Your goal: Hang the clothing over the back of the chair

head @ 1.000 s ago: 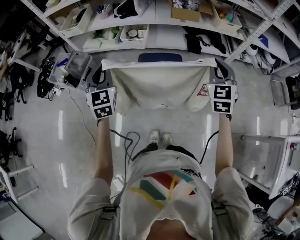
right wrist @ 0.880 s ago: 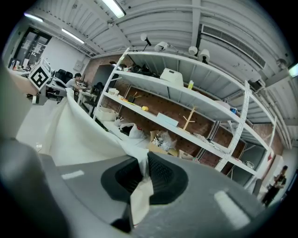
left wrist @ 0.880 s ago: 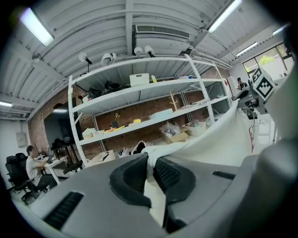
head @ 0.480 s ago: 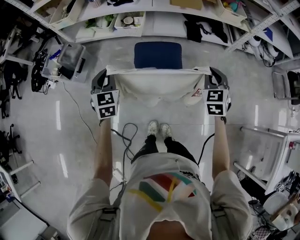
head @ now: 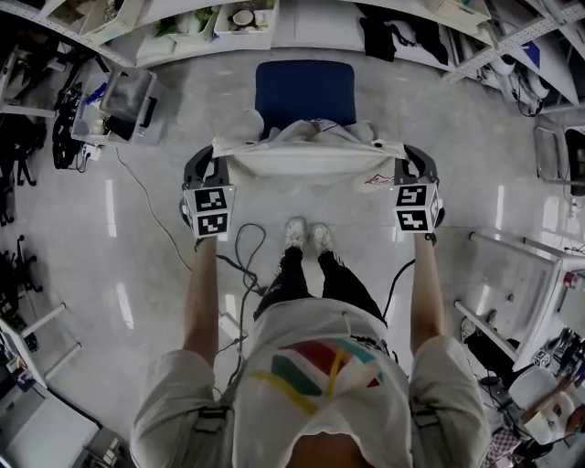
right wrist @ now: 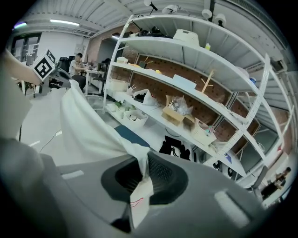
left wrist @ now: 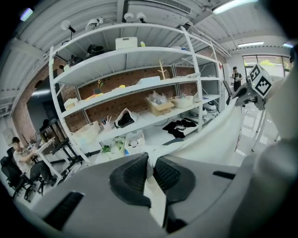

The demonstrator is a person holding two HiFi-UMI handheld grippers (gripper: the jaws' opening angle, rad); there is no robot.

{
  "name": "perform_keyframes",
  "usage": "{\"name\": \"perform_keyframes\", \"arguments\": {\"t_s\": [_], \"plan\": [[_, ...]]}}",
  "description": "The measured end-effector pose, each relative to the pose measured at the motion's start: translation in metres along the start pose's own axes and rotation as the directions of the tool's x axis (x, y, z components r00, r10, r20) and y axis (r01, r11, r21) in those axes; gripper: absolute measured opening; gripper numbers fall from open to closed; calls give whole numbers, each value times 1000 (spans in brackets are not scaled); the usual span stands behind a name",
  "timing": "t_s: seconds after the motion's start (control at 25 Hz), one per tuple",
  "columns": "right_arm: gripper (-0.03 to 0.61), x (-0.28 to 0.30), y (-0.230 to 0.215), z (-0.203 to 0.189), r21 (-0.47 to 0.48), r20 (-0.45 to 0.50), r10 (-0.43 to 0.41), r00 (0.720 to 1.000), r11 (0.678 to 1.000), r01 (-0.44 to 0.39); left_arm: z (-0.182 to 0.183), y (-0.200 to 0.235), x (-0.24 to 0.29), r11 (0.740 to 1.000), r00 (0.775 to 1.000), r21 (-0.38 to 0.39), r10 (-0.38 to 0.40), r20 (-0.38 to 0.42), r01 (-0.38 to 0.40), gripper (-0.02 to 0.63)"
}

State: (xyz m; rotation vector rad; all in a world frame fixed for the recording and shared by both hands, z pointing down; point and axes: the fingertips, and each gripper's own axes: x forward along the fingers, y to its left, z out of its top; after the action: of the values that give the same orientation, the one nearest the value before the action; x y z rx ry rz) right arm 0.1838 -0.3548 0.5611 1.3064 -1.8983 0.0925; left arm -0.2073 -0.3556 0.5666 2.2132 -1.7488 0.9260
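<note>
– Over the near edge of the blue chair (head: 304, 91), what was logged?
– One white garment (head: 302, 157), stretched in a flat band between both tools. Its far folds were bunched against the chair's near edge. Whether it rested on the backrest could not be told.
– Tongs?
– Left gripper (left wrist: 150, 173): jaws clamped together on one corner of the cloth. Right gripper (right wrist: 142, 179): jaws clamped together on the opposite corner.
– Markings?
– Black-and-white square markers on each gripper's cube. Red triangular print (head: 377, 175) on the garment near the right gripper, too small to read. White tag (right wrist: 138, 202) hanging below the right jaws, bearing a red mark, illegible.
– Edges and room?
– The garment's top edge ran straight from gripper to gripper, wider than the chair. Glossy pale floor (head: 457, 137) lay open on both sides of the chair. Shelving (head: 320, 18) stood just beyond it. Grey box (head: 128, 91) sat well to the left. Dark cable (head: 245, 265) looped on the floor beside the person's shoes (head: 306, 236), on the person's side of the garment.
</note>
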Motion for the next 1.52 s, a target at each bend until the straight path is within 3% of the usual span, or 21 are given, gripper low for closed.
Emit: {"name": "perform_keyframes", "arguments": {"t_s": [0.28,0.44,0.8,0.92,1.04,1.12,1.2,1.24,1.52], "plan": [[17,12,11,-10,1,-23,28,999,1000,-28,-33,-5,14,999,997,-39,-10,-79,6,20],[17,18,17,-15,14,-36,40,999,999,-40,-41,-9,21,996,995,-92,-9,-98,0,20],[26,29,26,-24,90,-33,54,998,995,-51,-48,-15,27,995,994,-101,-10,-107,0,20],[55,27,24,-24,154,-27,41,999,987,-36,-48,-17,26,992,995,-128,-19,-98,6,21],[130,24,23,-22,184,-25,37,999,982,-32,-48,-18,24,989,995,-149,-27,-99,12,25],[144,23,25,-22,179,-29,51,998,983,-45,-48,-18,25,986,995,-164,-42,-93,26,51],[144,22,26,-24,172,-30,60,998,984,-54,-48,-20,25,982,994,-184,-64,-83,47,142],[144,21,26,-24,172,-28,62,998,983,-56,-47,-20,24,981,994,-188,-67,-82,51,158],[150,14,23,-20,169,-20,55,998,984,-51,-30,-4,16,982,999,-189,-18,-40,10,166]]}}
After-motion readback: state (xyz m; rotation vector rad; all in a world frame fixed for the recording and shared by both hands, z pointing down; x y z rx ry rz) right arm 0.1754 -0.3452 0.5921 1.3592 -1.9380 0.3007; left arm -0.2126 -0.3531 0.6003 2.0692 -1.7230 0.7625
